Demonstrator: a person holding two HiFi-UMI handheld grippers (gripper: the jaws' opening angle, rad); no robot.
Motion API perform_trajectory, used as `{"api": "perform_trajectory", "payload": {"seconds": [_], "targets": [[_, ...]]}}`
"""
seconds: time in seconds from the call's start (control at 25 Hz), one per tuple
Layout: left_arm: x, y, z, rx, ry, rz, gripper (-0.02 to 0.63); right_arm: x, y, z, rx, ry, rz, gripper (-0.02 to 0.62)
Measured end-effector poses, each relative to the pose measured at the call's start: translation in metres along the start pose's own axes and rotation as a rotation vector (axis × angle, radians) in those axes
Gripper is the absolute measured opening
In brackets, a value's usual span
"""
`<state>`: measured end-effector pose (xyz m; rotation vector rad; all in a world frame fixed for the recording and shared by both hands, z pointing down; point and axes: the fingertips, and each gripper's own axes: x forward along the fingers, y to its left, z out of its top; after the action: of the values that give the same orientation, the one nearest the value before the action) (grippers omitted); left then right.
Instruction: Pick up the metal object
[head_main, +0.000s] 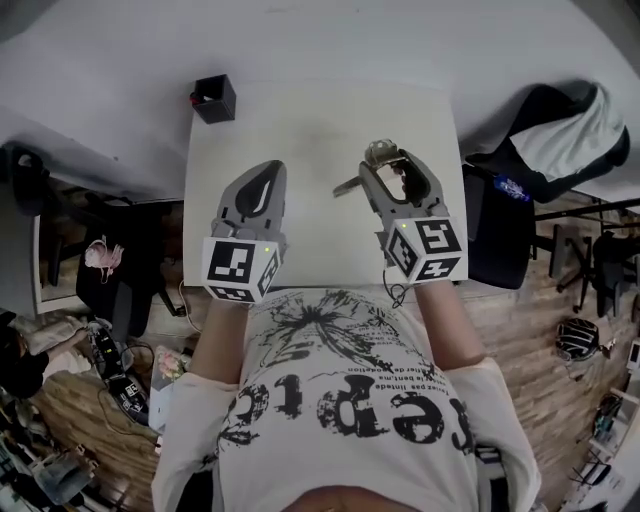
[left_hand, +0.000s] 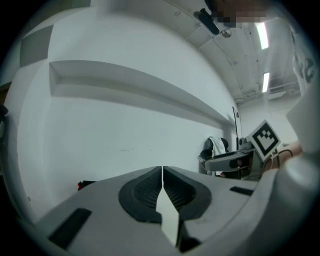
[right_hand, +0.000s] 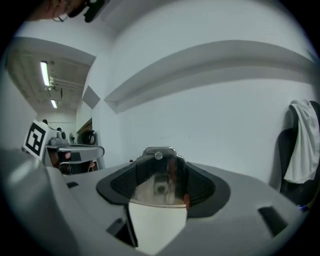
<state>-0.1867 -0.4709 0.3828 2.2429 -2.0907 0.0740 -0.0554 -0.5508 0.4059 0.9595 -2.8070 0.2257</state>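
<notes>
A shiny metal object (head_main: 380, 153) sits between the jaws of my right gripper (head_main: 386, 165), which is shut on it over the right part of the white table (head_main: 310, 125). A thin metal piece juts out to the gripper's left. In the right gripper view the metal object (right_hand: 159, 182) fills the gap between the dark pads (right_hand: 200, 187) and reflects them. Over the table's left part, my left gripper (head_main: 267, 172) is shut with nothing in it. The left gripper view has the left gripper (left_hand: 162, 174) with its jaws pressed together in front of a white wall.
A small black box (head_main: 213, 98) with a red item stands at the table's far left corner. A dark chair (head_main: 545, 135) draped with a white cloth (right_hand: 302, 142) is right of the table. Cluttered floor and bags lie to the left.
</notes>
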Motion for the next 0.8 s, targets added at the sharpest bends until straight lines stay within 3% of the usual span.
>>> {"api": "perform_trajectory", "payload": {"seconds": [0.36,0.8], "targets": [[0.003,-0.013,0.03,0.012,-0.044,0.011,0.011,-0.029,-0.002,0.055,-0.07,-0.182,0.008,0.279],[0.002,-0.016,0.029,0.025,-0.022,0.032,0.011,-0.029,0.001,0.045,-0.068,-0.162,0.03,0.279]]}}
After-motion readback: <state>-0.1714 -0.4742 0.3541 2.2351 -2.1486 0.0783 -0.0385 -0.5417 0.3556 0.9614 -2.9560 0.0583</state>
